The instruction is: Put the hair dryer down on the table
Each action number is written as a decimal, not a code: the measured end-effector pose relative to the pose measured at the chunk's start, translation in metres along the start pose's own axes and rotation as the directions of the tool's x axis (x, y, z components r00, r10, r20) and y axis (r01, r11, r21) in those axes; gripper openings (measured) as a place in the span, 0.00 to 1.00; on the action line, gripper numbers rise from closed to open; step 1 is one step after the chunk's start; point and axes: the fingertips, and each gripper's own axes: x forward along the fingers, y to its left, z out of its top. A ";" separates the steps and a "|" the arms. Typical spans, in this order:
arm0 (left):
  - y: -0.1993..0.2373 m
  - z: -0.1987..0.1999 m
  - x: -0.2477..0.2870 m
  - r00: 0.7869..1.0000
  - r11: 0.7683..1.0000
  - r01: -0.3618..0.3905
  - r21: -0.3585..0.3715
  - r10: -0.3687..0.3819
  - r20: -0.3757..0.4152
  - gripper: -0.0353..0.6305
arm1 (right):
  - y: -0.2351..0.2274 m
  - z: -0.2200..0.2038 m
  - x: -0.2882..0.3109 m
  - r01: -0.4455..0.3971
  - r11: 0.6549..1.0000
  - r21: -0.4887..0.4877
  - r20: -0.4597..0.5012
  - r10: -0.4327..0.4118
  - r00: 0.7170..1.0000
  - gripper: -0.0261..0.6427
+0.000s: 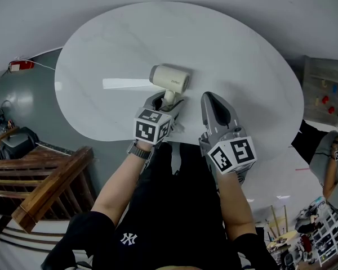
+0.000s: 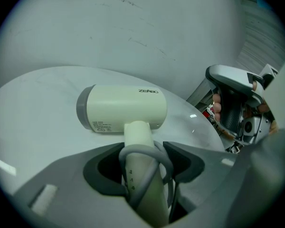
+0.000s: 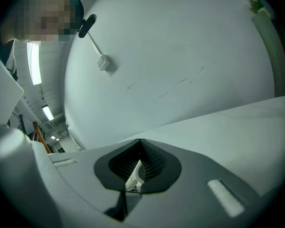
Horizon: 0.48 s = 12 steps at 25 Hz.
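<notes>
A cream hair dryer [image 1: 170, 77] [image 2: 123, 107] hangs low over the near part of the round white table [image 1: 214, 44] [image 2: 33, 113], barrel level and pointing left. Whether it touches the tabletop I cannot tell. My left gripper [image 1: 168, 101] [image 2: 142, 167] is shut on its handle, with the grey cord looped round the handle between the jaws. My right gripper [image 1: 211, 97] [image 3: 138, 165] sits just right of it over the table's front edge [image 3: 247, 127], shut with nothing held. It also shows at the right of the left gripper view as the right gripper [image 2: 237, 103].
A wooden rail [image 1: 50, 179] stands at the lower left beside the table. A person [image 1: 332, 162] is at the far right, with clutter on the floor there. A small red object [image 1: 19, 65] lies on the floor at the left.
</notes>
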 end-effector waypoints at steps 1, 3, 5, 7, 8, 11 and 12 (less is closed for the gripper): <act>0.000 0.000 0.001 1.000 1.000 -0.003 0.004 0.003 -0.002 0.43 | -0.001 -0.001 0.000 0.001 1.000 0.001 -0.001 -0.001 1.000 0.07; 0.000 0.000 0.004 1.000 1.000 -0.008 0.011 0.008 -0.007 0.43 | -0.002 -0.003 0.000 0.001 1.000 0.002 -0.003 -0.001 1.000 0.07; -0.001 0.001 0.007 1.000 1.000 -0.005 0.011 0.005 -0.014 0.44 | -0.002 -0.003 0.000 0.003 1.000 0.003 -0.003 -0.003 1.000 0.07; -0.003 0.003 0.008 1.000 1.000 0.007 0.003 -0.007 -0.017 0.46 | -0.001 -0.002 0.000 0.004 1.000 0.003 -0.003 -0.004 1.000 0.07; -0.004 0.003 0.008 1.000 1.000 0.011 0.001 -0.011 -0.017 0.46 | 0.000 -0.002 -0.001 0.004 1.000 0.003 -0.003 -0.004 1.000 0.07; -0.006 0.005 0.005 1.000 1.000 0.019 0.008 -0.019 -0.004 0.47 | 0.002 -0.003 -0.002 0.006 1.000 0.004 -0.005 -0.006 1.000 0.07; -0.006 0.006 0.002 1.000 1.000 0.021 0.010 -0.021 0.003 0.48 | 0.003 -0.003 -0.001 0.005 1.000 0.003 -0.004 -0.005 1.000 0.07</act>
